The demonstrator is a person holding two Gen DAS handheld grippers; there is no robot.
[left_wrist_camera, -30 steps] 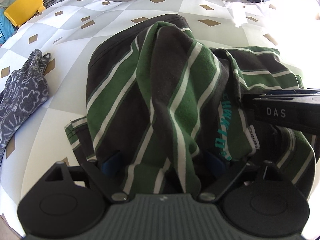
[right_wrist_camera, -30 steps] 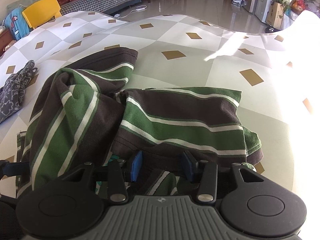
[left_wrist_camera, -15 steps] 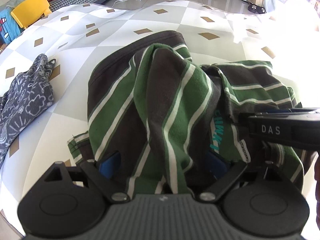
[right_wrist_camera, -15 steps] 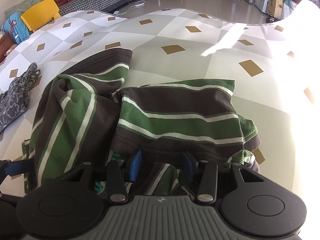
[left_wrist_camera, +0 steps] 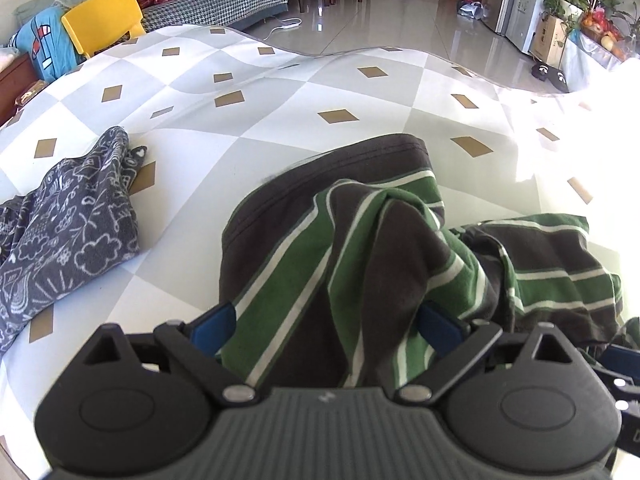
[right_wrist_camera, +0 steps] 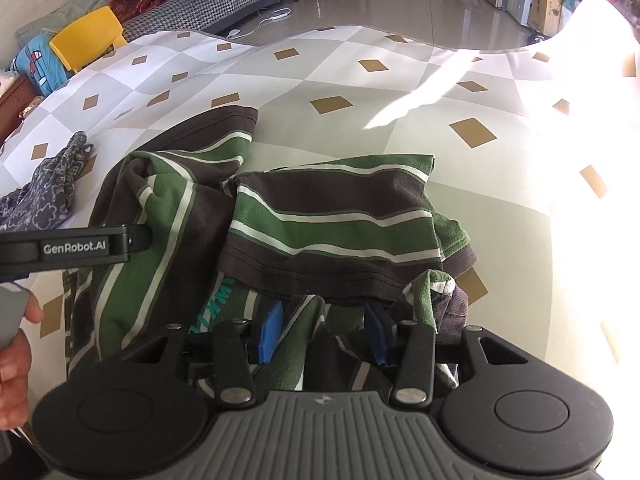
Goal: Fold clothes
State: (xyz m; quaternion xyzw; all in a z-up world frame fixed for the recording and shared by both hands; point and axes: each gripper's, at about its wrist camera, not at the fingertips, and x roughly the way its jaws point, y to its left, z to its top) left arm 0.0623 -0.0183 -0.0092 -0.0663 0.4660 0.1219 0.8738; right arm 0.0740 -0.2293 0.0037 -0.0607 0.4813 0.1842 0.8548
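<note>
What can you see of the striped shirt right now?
The striped shirt is soft knit in dark brown and green bands edged with white, with teal lettering partly hidden. It lies bunched and half folded on the checked table cover, not flat. The right gripper pinches a fold at its near edge. The left gripper straddles the cloth; its jaws have just been opening.

— Left gripper (left_wrist_camera: pixel 326 326): black linkage arms, silver pivot screws, blue pads (left_wrist_camera: pixel 212 326), a ribbed grey housing between two round black discs.
— Right gripper (right_wrist_camera: pixel 323 334) is built the same. White "GenRobot.AI" lettering runs along the left one's black side, and a grey sleeve (right_wrist_camera: pixel 10 312) covers the wrist.
</note>
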